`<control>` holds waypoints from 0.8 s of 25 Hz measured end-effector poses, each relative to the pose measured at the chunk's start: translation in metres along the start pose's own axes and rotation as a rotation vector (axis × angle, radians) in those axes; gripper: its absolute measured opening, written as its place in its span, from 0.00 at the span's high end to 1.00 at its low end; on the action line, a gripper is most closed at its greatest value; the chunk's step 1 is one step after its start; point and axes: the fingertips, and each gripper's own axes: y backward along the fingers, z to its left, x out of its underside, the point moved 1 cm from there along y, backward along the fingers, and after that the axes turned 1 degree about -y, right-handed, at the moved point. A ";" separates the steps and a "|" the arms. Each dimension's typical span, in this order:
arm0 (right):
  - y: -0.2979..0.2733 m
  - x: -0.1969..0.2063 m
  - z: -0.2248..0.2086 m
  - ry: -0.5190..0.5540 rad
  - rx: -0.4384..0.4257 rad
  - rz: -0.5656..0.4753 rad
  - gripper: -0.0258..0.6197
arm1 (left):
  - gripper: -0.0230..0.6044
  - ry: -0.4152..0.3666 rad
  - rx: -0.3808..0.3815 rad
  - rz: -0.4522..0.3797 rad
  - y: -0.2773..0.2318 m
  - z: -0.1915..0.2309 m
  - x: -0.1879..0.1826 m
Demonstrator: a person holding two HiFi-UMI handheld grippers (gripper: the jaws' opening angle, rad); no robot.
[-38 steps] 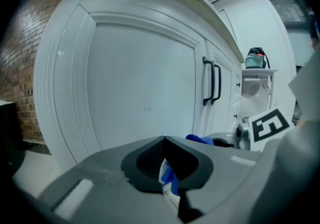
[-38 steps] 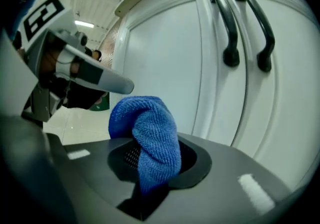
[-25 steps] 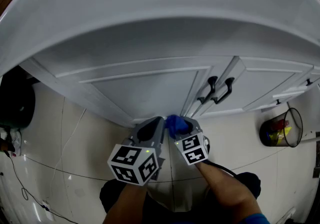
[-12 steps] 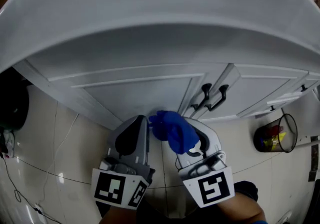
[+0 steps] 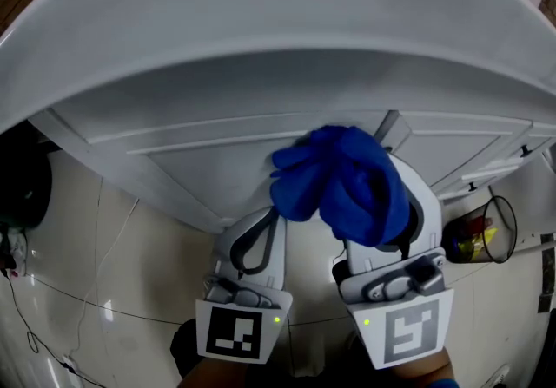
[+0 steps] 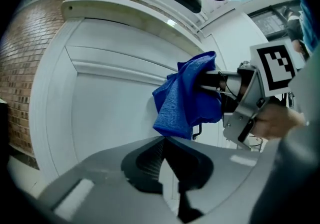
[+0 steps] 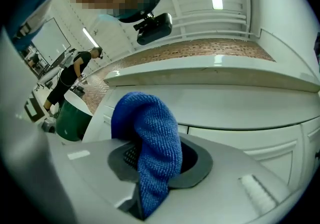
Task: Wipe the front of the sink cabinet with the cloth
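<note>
Blue microfibre cloth (image 5: 343, 187) up front and centre, bunched into a loose wad and pinched in the right gripper (image 6: 210, 85). The jaws are clamped on one fold while the rest flops over the tips and hangs down their near side. The wad sits ahead of that gripper, between its tips and the white panelled cabinet door (image 5: 217, 161), roughly level with the door's upper rail and under the overhang of the white sink top (image 5: 261, 30). It looks very near the panel in the left gripper view, but whether it actually touches I can't tell.

That is the relation to watch: the door lies straight ahead along the right gripper's jaws, so a short push forward should press cloth to paint, and the sweep can then run along the panel. The cloth's longer run is down the drape, so the trailing end may drag.

The left gripper (image 5: 259, 234) sits just beside and a little lower, jaws pressed together on nothing — the right hand is clearly the working one.

Further out, a black wire basket (image 5: 482, 230) stands on the tiled floor to the right with red and yellow scraps inside. A dark green bin (image 7: 70, 118) shows well off in the right gripper view, contents not visible.
</note>
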 end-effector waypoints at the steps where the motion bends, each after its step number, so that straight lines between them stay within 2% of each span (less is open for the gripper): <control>1: 0.000 0.002 0.002 0.008 -0.006 0.005 0.84 | 0.96 0.008 -0.002 0.004 0.000 0.001 0.001; 8: 0.009 0.047 0.024 0.034 -0.070 0.134 0.84 | 0.96 0.026 -0.030 0.010 -0.002 0.011 0.004; 15: 0.022 0.101 0.034 -0.019 -0.063 0.220 0.84 | 0.96 0.034 -0.033 0.047 -0.010 0.011 0.014; 20: 0.029 0.144 0.039 0.004 -0.108 0.338 0.83 | 0.96 0.039 -0.024 0.064 -0.017 0.009 0.020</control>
